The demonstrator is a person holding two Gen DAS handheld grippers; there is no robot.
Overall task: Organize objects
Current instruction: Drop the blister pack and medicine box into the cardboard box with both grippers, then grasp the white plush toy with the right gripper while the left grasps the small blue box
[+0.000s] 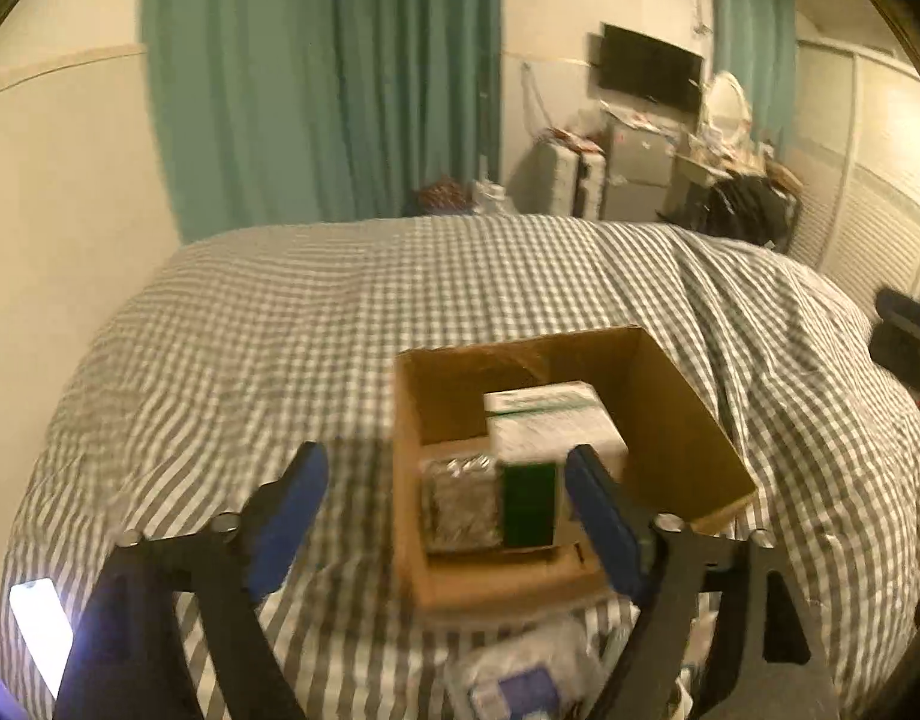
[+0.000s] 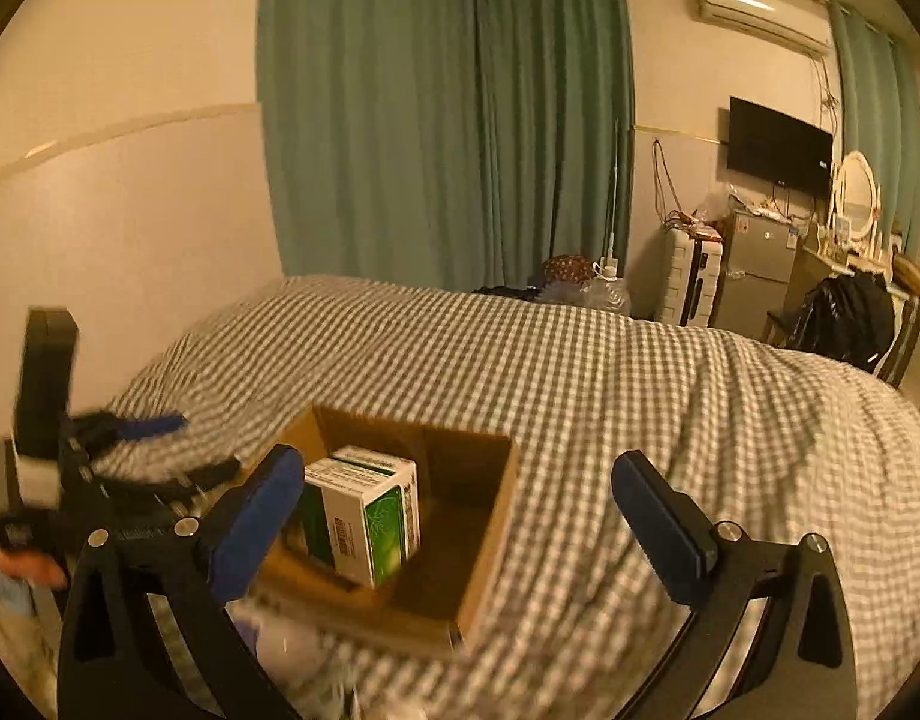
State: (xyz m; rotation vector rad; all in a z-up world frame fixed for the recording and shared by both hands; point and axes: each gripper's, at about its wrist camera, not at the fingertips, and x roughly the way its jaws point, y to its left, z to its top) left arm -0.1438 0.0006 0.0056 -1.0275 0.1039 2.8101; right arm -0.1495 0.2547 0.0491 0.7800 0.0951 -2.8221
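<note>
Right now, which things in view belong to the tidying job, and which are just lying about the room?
Job:
- cardboard box on the bed
- white-and-green carton inside it
- silvery packet inside it
- clear plastic pack on the bed, near side of the box
- left gripper and right gripper, both open

Lying about:
- curtains
- television
- suitcase
- round mirror

One open brown cardboard box (image 1: 670, 420) sits on the one grey-and-white checked bedspread (image 1: 280, 330). Inside it are two items: one white-and-green printed carton (image 1: 544, 450) and one silvery foil-wrapped block (image 1: 460, 504). Two blurred clear plastic-wrapped packets (image 1: 520, 672) lie outside it. Two blue-padded grippers: left (image 1: 442, 516), right (image 2: 454, 516).
</note>
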